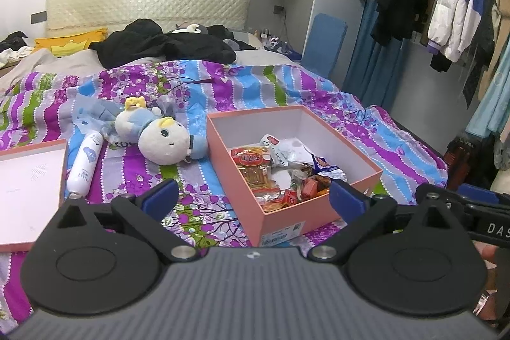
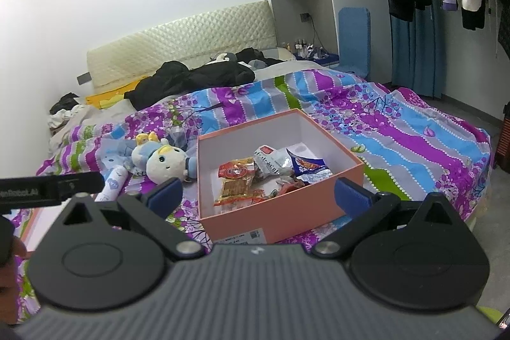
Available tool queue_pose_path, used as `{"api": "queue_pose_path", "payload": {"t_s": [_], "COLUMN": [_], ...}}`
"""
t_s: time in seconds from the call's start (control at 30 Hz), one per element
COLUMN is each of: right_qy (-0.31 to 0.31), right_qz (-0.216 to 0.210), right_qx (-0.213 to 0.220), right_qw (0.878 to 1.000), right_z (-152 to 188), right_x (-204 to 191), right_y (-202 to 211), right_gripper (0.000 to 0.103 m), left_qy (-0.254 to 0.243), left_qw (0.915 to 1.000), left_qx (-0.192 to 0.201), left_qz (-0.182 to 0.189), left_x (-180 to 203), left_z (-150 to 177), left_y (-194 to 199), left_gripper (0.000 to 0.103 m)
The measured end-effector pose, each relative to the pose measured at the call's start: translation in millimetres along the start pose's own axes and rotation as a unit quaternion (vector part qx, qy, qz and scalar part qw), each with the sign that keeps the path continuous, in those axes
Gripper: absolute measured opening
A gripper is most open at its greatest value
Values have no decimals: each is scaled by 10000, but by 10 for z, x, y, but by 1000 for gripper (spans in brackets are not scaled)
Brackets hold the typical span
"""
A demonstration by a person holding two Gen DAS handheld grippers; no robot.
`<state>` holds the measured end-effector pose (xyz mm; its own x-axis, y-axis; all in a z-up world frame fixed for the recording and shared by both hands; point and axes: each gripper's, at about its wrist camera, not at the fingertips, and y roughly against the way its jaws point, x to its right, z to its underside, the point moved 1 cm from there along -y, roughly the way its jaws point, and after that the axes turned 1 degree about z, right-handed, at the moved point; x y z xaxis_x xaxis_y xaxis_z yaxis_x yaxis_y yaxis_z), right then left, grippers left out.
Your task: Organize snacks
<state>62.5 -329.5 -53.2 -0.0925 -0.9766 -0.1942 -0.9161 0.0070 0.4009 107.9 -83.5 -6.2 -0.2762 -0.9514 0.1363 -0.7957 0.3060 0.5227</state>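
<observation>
state: left hand-held gripper (image 1: pixel 251 196) and right hand-held gripper (image 2: pixel 258 196) both spread, empty | snacks (image 1: pixel 280 171) piled in pink box (image 1: pixel 283 220) on bed (image 1: pixel 366 123) | risk: soft quilt may let box tip when pressed; loose wrappers could slip from pads

Pink box (image 1: pixel 287 214) with white inside walls, holding red-and-orange and silver-and-blue snack packets (image 1: pixel 255 164). Striped bedspread (image 1: pixel 223 78) in purple, blue, green and grey, printed with flowering branches and white dotted lines. White-and-pale-blue plush doll (image 1: pixel 159 136) with yellow hair. White bottle (image 1: pixel 84 164). Black jacket (image 1: pixel 165 47). Yellow pillow (image 1: pixel 68 42). Cream quilted headboard (image 1: pixel 146 2).
</observation>
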Motion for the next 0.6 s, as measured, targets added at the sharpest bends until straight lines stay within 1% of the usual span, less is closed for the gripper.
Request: {"api": "queue_pose_path", "payload": {"t_s": [0.1,0.23,0.6], "right_qy": [-15,-19,-45], "right_qz": [18,31,26], "right_qx": [16,19,17], "right_qw": [10000,10000,10000], "right_z": [-3,-9,-37], "right_x": [6,3,13], "right_y": [-7,-14,-32], "right_gripper": [103,103,103], "left_qy": [-18,75,75], "left_qw": [10000,9999,9999], "left_qx": [-61,-132,-143], "left_qz": [-48,-19,-20], "left_x": [10,-3,-4], "left_z": [-15,-41,-44], "left_y": [-17,-36,-47], "left_gripper": [102,102,102]}}
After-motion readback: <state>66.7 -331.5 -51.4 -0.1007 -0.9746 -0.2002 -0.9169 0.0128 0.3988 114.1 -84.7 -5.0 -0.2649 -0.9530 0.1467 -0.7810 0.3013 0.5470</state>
